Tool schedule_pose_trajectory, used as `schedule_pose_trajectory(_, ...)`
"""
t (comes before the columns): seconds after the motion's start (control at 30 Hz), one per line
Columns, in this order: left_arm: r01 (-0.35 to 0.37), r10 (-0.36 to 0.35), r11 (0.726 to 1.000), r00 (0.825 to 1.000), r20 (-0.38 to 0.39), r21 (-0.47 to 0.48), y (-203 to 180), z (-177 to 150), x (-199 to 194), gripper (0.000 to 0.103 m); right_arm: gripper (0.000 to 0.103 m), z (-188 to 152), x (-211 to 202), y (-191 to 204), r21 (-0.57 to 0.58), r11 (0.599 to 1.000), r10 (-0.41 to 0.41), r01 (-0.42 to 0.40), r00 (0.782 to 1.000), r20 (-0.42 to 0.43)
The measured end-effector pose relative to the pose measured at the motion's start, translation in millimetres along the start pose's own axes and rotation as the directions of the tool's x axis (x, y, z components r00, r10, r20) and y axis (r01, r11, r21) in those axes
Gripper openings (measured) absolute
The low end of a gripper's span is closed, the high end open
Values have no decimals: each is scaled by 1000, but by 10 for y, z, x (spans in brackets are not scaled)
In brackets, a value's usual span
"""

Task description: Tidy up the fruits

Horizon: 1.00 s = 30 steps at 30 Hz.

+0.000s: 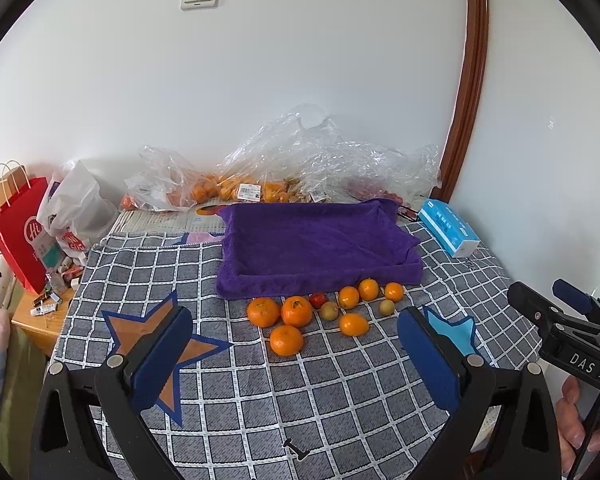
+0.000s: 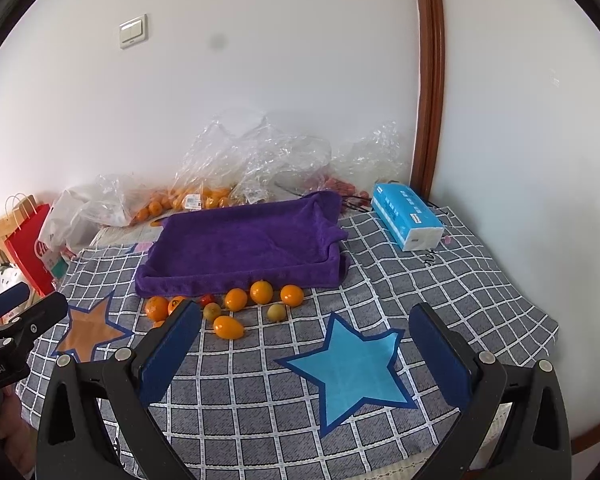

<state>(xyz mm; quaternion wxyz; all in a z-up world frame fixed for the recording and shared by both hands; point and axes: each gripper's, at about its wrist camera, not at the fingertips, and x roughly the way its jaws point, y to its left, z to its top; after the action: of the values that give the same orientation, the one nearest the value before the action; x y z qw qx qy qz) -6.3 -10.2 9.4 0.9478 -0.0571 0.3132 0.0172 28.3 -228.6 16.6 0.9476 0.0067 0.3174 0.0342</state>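
At the far left, beyond the left tongs (image 1: pixel 296 360), a red paper bag (image 1: pixel 18 232) stands at the edge of the tabletop (image 1: pixel 260 400), which wears a grey checked cloth. An orange star (image 1: pixel 160 344) on that cloth lies partly under the left tongs' left finger (image 1: pixel 162 360). These tongs are spread wide, blue pads apart, with nothing between them.

Ahead of the left tongs, between its fingers and a little farther off, lies the loose fruit. Three large mandarins (image 1: pixel 286 340), bright orange with dimpled skin and green stem marks, form a triangle, touching or nearly so. Just right of them sits one small red tomato (image 1: pixel 318 300). Next come two dull yellow-green round fruits (image 1: pixel 329 311), smooth and small, well apart from each other. Four small smooth orange kumquats (image 1: pixel 354 325) sit among them, three in a row along the cloth's edge and one oval one nearer the tongs.

Behind the fruit, touching the rear row, a purple towel (image 1: pixel 316 244) covers a shallow tray shape. Beyond it, crumpled clear plastic bags (image 1: pixel 300 160) hold more orange fruit against the wall.

To the right, a blue tissue pack (image 2: pixel 406 216) lies far ahead of the right tongs (image 2: pixel 316 354), and a blue star (image 2: pixel 352 372) shows on the cloth between its fingers. The right tongs are likewise gaping wide and hold nothing; the fruit lies ahead and to their left.
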Motion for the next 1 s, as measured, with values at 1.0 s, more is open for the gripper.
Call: schedule_pose_trajectory(1.0, -3, 3, 1000, 1000, 9, 2, -30, 31, -100, 103, 103, 9, -123, -1, -10, 1000, 25, -25, 1000, 14)
